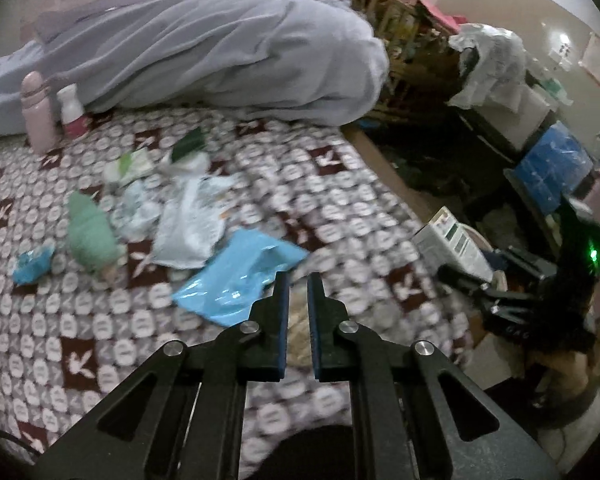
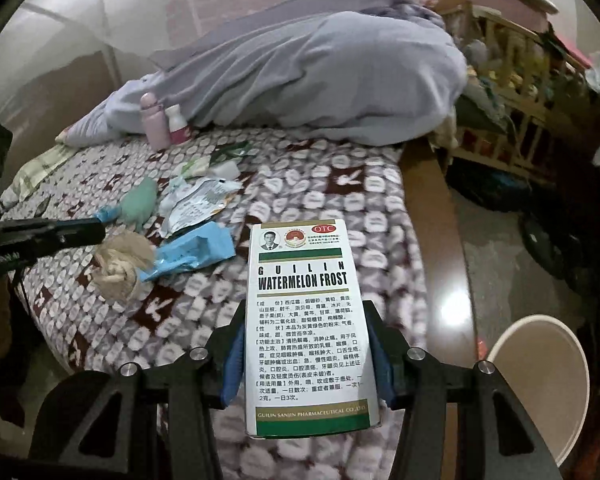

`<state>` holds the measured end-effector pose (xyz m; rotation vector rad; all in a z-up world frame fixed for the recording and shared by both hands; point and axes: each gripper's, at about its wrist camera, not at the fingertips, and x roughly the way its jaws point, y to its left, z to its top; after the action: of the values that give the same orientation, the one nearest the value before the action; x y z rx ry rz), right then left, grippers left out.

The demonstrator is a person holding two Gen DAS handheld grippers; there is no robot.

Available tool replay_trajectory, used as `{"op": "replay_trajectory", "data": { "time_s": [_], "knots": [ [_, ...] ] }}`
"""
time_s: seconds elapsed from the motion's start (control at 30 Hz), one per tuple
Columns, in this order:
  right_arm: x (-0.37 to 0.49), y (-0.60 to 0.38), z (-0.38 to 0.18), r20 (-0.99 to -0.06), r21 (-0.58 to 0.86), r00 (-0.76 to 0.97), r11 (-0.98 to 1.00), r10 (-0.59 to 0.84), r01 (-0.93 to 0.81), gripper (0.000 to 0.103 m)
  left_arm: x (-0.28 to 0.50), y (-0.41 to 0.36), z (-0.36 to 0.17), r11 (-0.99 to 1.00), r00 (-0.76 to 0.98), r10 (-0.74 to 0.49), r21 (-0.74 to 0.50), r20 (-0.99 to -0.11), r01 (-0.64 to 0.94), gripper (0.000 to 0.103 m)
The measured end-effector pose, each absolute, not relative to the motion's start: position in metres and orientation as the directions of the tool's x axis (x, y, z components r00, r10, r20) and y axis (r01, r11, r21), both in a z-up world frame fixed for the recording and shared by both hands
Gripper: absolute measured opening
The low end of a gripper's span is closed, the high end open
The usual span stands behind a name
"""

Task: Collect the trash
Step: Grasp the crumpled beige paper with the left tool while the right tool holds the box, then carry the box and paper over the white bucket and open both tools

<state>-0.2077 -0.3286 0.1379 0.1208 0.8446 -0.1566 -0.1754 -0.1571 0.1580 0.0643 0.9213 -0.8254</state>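
The right gripper [image 2: 306, 364] clamps the medicine box [image 2: 306, 320] above the bed edge; the bin [image 2: 540, 376] sits at four o'clock. It should carry the box squarely over the rim before releasing. The left gripper [image 1: 299, 284], jaws narrow and empty, hovers over the tissue wad [image 2: 120, 264].

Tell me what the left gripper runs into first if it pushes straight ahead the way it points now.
Probably the crumpled beige paper wad: in the left wrist view it lies between and just below the left gripper fingers. The blue plastic wrapper lies just beside it, to the left. Depth is unclear, so it might pass above both.
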Motion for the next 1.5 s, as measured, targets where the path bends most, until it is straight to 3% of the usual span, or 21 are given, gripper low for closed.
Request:
{"op": "replay_trajectory", "data": {
  "time_s": [0.2, 0.43, 0.47, 0.53, 0.6, 0.7, 0.73, 0.77, 0.8, 1.07, 1.5],
  "knots": [
    [-0.23, -0.351, 0.142, -0.74, 0.065, 0.664, 0.971, -0.108, 0.231, 0.05, -0.193, -0.195, 0.169, 0.656, 0.316, -0.613, -0.244, -0.724, 0.714, 0.006],
    [-0.242, -0.362, 0.134, -0.745, 0.107, 0.662, 0.966, -0.078, 0.235, 0.05, -0.188, -0.194, 0.136, 0.687, 0.219, -0.525, -0.258, -0.822, 0.68, 0.009],
    [-0.242, -0.362, 0.133, -0.747, 0.11, 0.661, 0.966, -0.074, 0.232, 0.051, -0.188, -0.191, 0.131, 0.694, 0.22, -0.511, -0.248, -0.831, 0.676, 0.012],
    [-0.24, -0.361, 0.13, -0.751, 0.116, 0.657, 0.967, -0.063, 0.225, 0.051, -0.188, -0.186, 0.118, 0.704, 0.208, -0.484, -0.237, -0.85, 0.669, 0.04],
    [-0.238, -0.359, 0.127, -0.753, 0.122, 0.656, 0.968, -0.053, 0.219, 0.051, -0.189, -0.185, 0.103, 0.709, 0.184, -0.475, -0.25, -0.861, 0.66, 0.055],
    [-0.236, -0.355, 0.124, -0.756, 0.122, 0.653, 0.97, -0.047, 0.211, 0.051, -0.19, -0.194, 0.087, 0.699, 0.177, -0.452, -0.224, -0.874, 0.679, 0.054],
    [-0.236, -0.354, 0.124, -0.756, 0.12, 0.653, 0.97, -0.047, 0.21, 0.051, -0.192, -0.198, 0.084, 0.69, 0.183, -0.449, -0.209, -0.875, 0.693, 0.048],
    [-0.238, -0.354, 0.123, -0.756, 0.118, 0.652, 0.971, -0.049, 0.209, 0.051, -0.193, -0.201, 0.083, 0.681, 0.189, -0.446, -0.195, -0.875, 0.706, 0.037],
    [-0.239, -0.353, 0.124, -0.756, 0.115, 0.652, 0.971, -0.051, 0.209, 0.051, -0.196, -0.206, 0.081, 0.674, 0.196, -0.43, -0.169, -0.881, 0.719, 0.019],
    [-0.26, -0.372, 0.139, -0.734, 0.07, 0.665, 0.96, -0.135, 0.272, 0.051, -0.202, -0.232, 0.12, 0.621, 0.204, -0.516, -0.199, -0.832, 0.759, 0.015],
    [-0.326, -0.452, 0.144, -0.742, 0.015, 0.591, 0.874, -0.317, 0.486, 0.051, -0.263, -0.371, 0.164, 0.404, 0.092, -0.631, -0.225, -0.77, 0.886, 0.015]
  ]
}}
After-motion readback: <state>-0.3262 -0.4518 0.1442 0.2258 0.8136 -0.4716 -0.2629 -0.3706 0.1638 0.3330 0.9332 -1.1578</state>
